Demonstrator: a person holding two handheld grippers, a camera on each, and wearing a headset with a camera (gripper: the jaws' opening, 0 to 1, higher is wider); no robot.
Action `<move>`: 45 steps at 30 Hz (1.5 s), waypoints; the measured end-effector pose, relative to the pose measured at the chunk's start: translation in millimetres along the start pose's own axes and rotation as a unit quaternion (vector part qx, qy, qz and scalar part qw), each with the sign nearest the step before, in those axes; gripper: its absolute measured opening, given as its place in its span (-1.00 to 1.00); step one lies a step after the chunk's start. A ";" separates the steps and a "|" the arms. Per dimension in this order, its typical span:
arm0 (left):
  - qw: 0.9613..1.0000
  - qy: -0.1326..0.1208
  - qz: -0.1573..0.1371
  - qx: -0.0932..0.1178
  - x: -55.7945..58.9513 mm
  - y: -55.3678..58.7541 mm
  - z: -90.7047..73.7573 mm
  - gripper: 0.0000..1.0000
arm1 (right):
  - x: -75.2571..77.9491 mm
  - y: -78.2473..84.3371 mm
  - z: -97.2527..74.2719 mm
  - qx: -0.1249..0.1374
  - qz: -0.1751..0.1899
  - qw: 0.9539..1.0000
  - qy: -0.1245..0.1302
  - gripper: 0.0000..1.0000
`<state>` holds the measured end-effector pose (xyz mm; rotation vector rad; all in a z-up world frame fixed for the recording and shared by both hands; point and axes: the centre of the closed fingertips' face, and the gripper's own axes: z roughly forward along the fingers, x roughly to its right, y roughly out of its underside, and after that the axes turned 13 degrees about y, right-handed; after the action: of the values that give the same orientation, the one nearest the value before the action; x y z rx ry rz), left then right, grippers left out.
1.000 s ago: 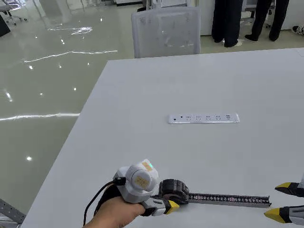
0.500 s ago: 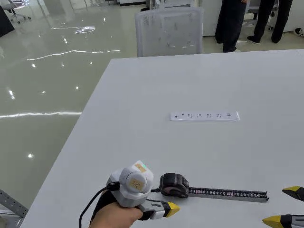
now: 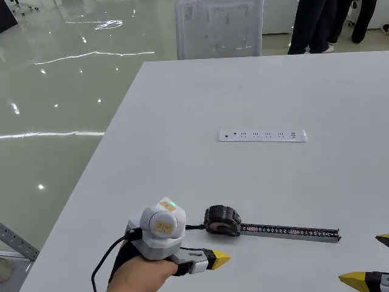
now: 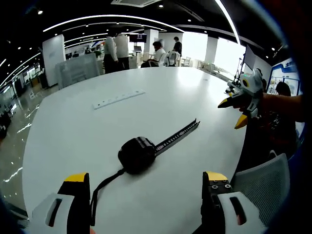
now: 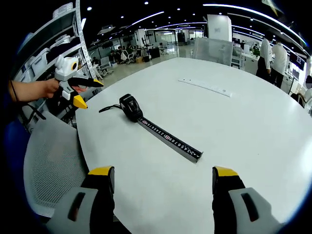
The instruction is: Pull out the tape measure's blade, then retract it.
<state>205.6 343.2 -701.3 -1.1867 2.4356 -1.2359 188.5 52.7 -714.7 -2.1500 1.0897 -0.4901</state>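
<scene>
With the tape measure (image 3: 222,220) lying unheld on the counter (image 3: 182,121), blade (image 3: 290,232) drawn out toward the right gripper (image 5: 163,170), and that one and the left gripper (image 4: 146,176) both gaping with empty jaws, a careless grab could skid the tape measure away or let the blade whip back.

Right gripper (image 3: 364,260) cut off by the head view's bottom corner, hand (image 3: 141,277) cut off at the bottom edge, numbers on the blade (image 3: 289,232) too small to read, people (image 3: 310,27) cut off above the legs, chair (image 3: 220,27) top cut off
</scene>
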 end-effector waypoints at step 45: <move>0.999 -0.013 -0.029 0.010 37.9 9.6 -83.0 1.00 | -11.9 -19.8 -90.7 0.025 -0.051 0.998 0.025 1.00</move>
<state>136.3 369.9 -647.6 -1.2691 2.3797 -1.2498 139.4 35.0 -637.0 -2.1670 0.9869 -0.6150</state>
